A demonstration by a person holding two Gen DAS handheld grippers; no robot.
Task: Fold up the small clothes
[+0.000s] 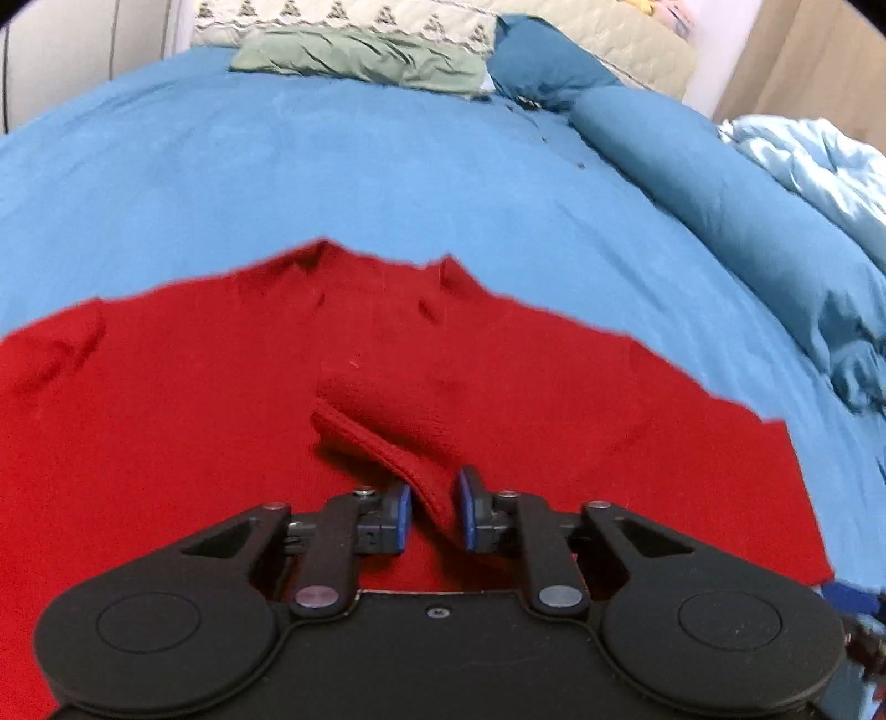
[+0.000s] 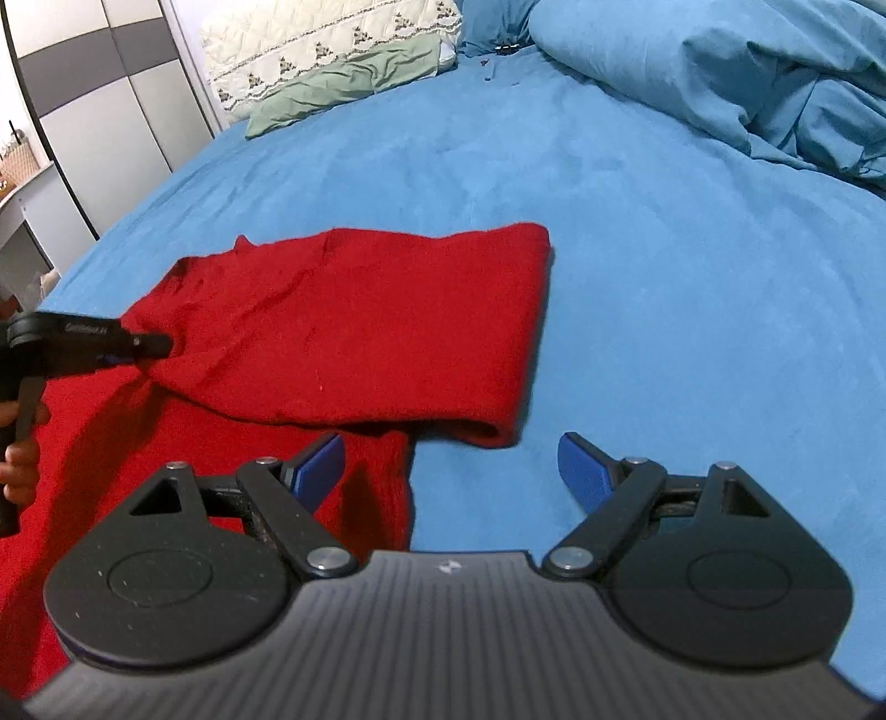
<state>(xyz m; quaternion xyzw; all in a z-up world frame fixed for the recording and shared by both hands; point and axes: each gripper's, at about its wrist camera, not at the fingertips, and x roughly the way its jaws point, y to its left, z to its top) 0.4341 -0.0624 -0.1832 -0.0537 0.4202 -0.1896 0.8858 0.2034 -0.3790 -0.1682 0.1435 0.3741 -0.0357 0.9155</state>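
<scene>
A red knit sweater (image 1: 221, 421) lies on the blue bed sheet (image 1: 277, 166). My left gripper (image 1: 433, 512) is shut on a raised fold of the sweater, the cuffed edge (image 1: 387, 437) running forward from between its blue pads. In the right wrist view the sweater (image 2: 360, 332) has one part folded over toward the right, and the left gripper (image 2: 149, 346) grips it at the left. My right gripper (image 2: 451, 471) is open and empty just above the sheet, at the sweater's near right edge.
A green pillow (image 1: 360, 61) and a quilted cream pillow (image 2: 310, 50) lie at the head of the bed. A bunched blue duvet (image 2: 747, 83) fills the right side. A grey wardrobe (image 2: 111, 111) stands to the left of the bed.
</scene>
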